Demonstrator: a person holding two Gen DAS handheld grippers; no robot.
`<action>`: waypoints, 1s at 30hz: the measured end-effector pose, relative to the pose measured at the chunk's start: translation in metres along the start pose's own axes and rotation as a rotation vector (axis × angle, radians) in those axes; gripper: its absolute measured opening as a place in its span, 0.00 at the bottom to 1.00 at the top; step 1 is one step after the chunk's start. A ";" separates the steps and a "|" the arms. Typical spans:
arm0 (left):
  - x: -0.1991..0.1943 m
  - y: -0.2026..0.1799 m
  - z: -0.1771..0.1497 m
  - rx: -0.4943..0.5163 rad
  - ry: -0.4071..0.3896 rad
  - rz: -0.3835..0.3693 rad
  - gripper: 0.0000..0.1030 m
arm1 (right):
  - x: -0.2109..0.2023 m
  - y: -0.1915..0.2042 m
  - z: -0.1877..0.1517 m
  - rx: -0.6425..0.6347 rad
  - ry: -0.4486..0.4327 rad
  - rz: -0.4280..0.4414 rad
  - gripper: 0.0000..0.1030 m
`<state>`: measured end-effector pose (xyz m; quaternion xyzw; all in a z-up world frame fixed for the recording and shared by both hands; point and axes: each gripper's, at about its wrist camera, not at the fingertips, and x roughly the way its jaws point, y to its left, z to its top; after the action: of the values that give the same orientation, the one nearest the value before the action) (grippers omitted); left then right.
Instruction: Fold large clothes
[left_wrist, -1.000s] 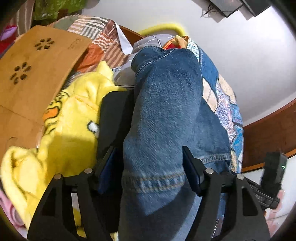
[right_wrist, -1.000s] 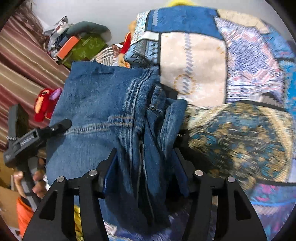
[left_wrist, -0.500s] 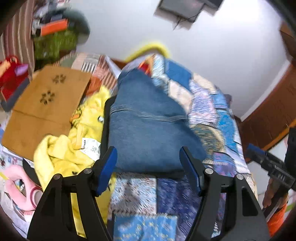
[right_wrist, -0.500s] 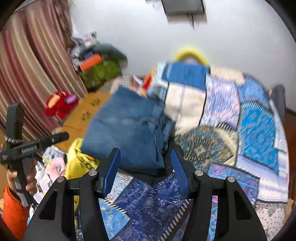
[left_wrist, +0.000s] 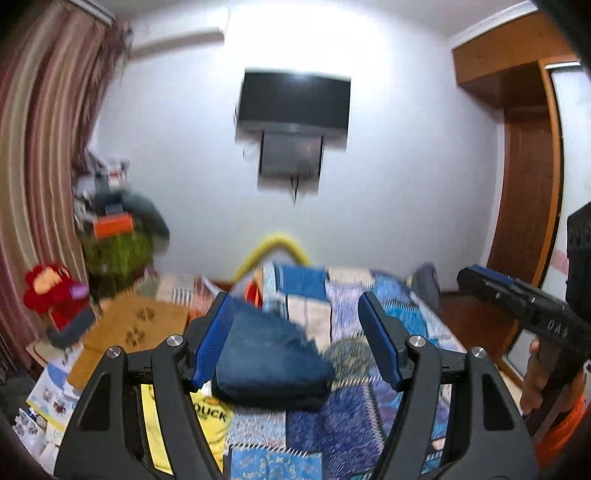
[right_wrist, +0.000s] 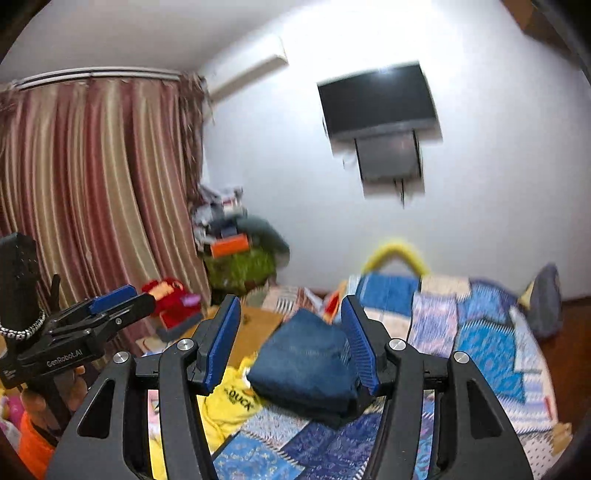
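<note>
The folded blue jeans (left_wrist: 269, 363) lie as a compact stack on the patchwork bed quilt (left_wrist: 369, 417); they also show in the right wrist view (right_wrist: 308, 365). My left gripper (left_wrist: 297, 341) is open and empty, held back from the bed and well above the jeans. My right gripper (right_wrist: 290, 341) is open and empty too, also drawn back. The right gripper shows at the right edge of the left wrist view (left_wrist: 524, 306); the left gripper shows at the left of the right wrist view (right_wrist: 74, 328).
A yellow duck garment (right_wrist: 231, 400) lies left of the jeans, beside a wooden lap board (left_wrist: 136, 332). Piled bags and clutter (right_wrist: 240, 258) stand by striped curtains (right_wrist: 92, 192). A wall TV (left_wrist: 293, 103) hangs above the bed. A wooden wardrobe (left_wrist: 524, 166) stands on the right.
Both grippers let go of the jeans, opened and pulled back and up from the bed. The jeans now lie folded on the quilt, far smaller in both views.
</note>
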<state>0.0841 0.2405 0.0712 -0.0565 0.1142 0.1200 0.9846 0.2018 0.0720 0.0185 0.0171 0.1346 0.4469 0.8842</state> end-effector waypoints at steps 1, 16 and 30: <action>-0.011 -0.005 0.000 0.007 -0.026 0.008 0.67 | -0.009 0.006 -0.001 -0.018 -0.023 -0.003 0.51; -0.070 -0.044 -0.040 0.006 -0.184 0.131 0.91 | -0.043 0.030 -0.023 -0.066 -0.125 -0.158 0.82; -0.069 -0.043 -0.054 -0.010 -0.144 0.156 1.00 | -0.047 0.022 -0.031 -0.045 -0.077 -0.174 0.86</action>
<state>0.0185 0.1764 0.0390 -0.0435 0.0464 0.2006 0.9776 0.1495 0.0449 0.0022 0.0028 0.0913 0.3703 0.9244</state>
